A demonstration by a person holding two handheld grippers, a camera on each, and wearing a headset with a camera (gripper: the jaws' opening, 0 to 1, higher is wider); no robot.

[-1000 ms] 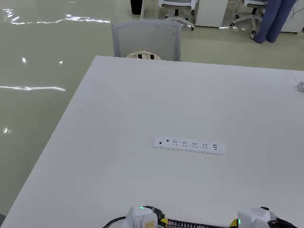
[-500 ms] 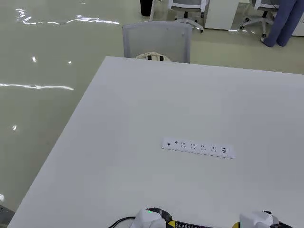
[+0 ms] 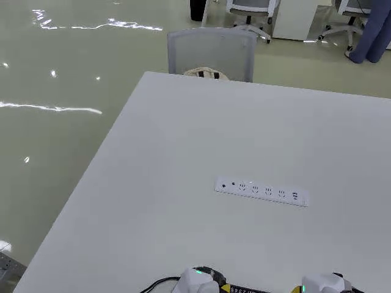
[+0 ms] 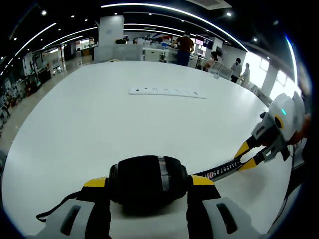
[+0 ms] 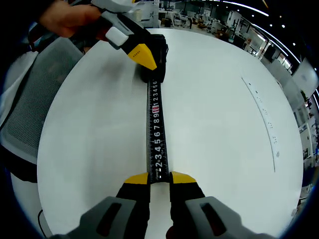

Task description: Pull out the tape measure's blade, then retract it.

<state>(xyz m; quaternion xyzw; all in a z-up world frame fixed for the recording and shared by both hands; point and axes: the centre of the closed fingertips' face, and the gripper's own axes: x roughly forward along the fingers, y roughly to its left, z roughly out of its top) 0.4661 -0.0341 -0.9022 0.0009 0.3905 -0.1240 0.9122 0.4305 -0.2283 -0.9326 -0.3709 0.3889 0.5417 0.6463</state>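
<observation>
At the near edge of the white counter [image 3: 183, 152], the left hand-held gripper [image 4: 148, 182] was clamped across the black tape measure case [image 4: 147, 191], one yellow-tipped jaw pressed against each side of it. In the left gripper view the case sat just above the counter surface; whether it touched could not be told. The blade [image 5: 156, 129] was drawn out of the case and ran rightward, level and close over the counter, printed numbers facing up. The right hand-held gripper [image 5: 159, 178] was pinching the blade's free end, both jaws closed on the strip at its lowest numbers. The two grippers were apart, with the exposed blade spanning the gap between them. In the right gripper view a hand [image 5: 65, 17] gripped the body of the left hand-held gripper, beside the mesh back of a near chair [image 5: 30, 104] at the counter's edge. In the head view the white tops of both grippers showed at the bottom edge, each with a small green light, and a dark cable trailed left from the left one. Farther out, right of centre on the counter, a white power strip [image 3: 261, 191] lay flat, well apart from the tape measure. Beyond the far edge stood a grey chair [image 3: 211, 52], pushed up to the counter. Behind it lay glossy pale floor [image 3: 61, 73], with a person's legs [image 3: 376, 30] at far right.
</observation>
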